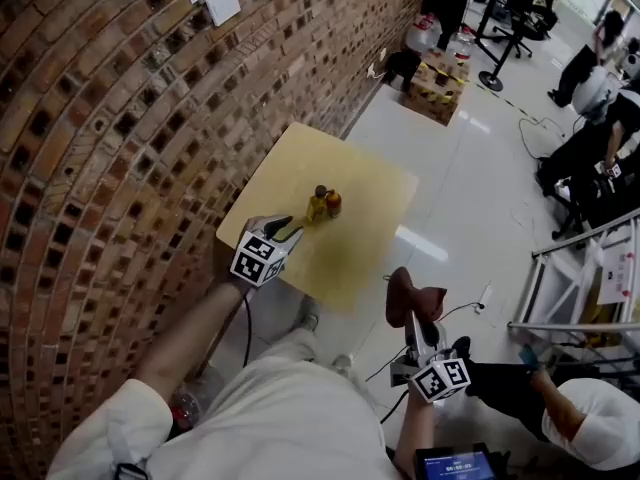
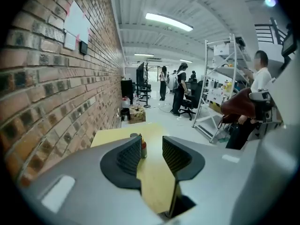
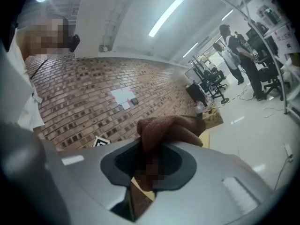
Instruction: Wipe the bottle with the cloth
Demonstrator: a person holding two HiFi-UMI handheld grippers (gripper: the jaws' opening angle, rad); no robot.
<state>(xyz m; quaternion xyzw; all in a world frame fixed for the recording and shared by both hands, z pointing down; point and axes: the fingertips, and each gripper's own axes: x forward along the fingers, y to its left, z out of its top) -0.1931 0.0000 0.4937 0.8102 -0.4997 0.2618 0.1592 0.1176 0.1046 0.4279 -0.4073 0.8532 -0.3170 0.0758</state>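
Note:
A small yellow bottle (image 1: 318, 206) with a dark cap stands upright on the yellow table (image 1: 370, 193), with a red-orange item touching its right side. My left gripper (image 1: 284, 230) hovers over the table's near left corner, a short way in front of the bottle, jaws open and empty. Along its jaws the bottle (image 2: 142, 148) shows in the gap, still farther off. My right gripper (image 1: 418, 330) is off the table to the lower right, shut on a brown cloth (image 1: 412, 300) that sticks up from its jaws. The cloth (image 3: 166, 131) bunches above the jaws.
A brick wall (image 1: 120, 148) runs along the table's left side. A person sits at the lower right (image 1: 590, 423). Metal racks (image 1: 580, 288) stand right of the table, boxes (image 1: 438, 83) beyond it, and cables lie on the white floor.

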